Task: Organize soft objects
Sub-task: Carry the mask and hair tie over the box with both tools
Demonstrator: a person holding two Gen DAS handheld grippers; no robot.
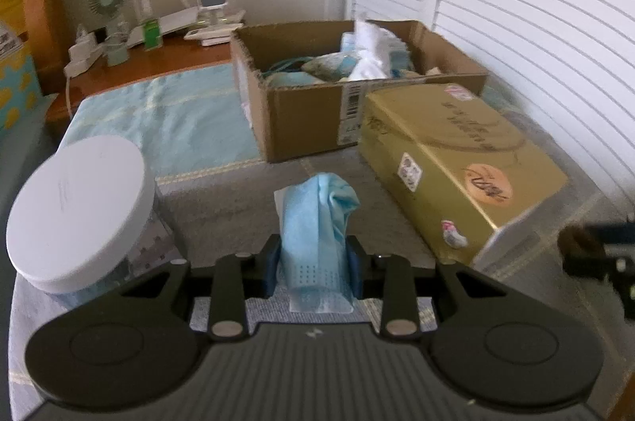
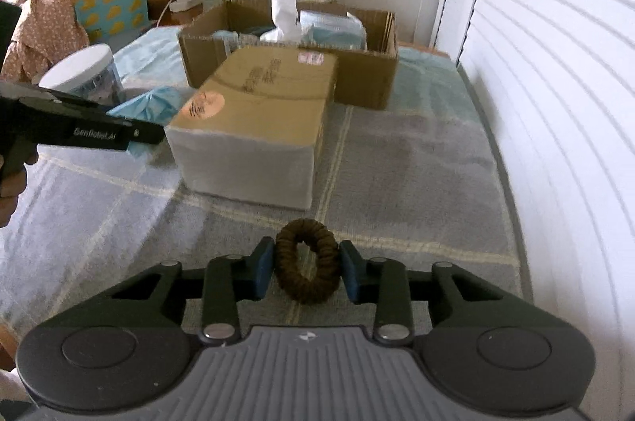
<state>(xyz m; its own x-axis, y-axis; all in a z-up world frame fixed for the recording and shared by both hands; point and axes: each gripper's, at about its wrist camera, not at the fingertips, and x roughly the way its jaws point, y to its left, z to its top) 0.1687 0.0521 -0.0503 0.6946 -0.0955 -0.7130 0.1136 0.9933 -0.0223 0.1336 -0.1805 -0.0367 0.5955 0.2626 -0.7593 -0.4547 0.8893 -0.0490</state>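
Sorting is part done: the cardboard box (image 1: pixel 309 119) at the bed's far edge already holds soft items. The left gripper (image 1: pixel 315 262) is clamped on a blue face mask (image 1: pixel 317 222); the right gripper (image 2: pixel 306 272) pinches a brown hair tie (image 2: pixel 306 272) above mid-bed. Both items remain to be placed.

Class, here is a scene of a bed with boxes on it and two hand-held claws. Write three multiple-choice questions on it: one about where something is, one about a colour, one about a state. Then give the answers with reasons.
1. Where does the open cardboard box stand?
A. behind the gold box
B. on the floor
C. on top of the white-lidded jar

2. What colour is the hair tie?
A. pink
B. dark brown
C. white

3. What is the left claw doing?
A. standing open over nothing
B. gripping the jar
C. shut on a blue face mask

Answers: 1 A, the cardboard box sits beyond the gold one on the bed. 2 B, the ring between the right claw's pads is brown. 3 C, both pads press the mask.
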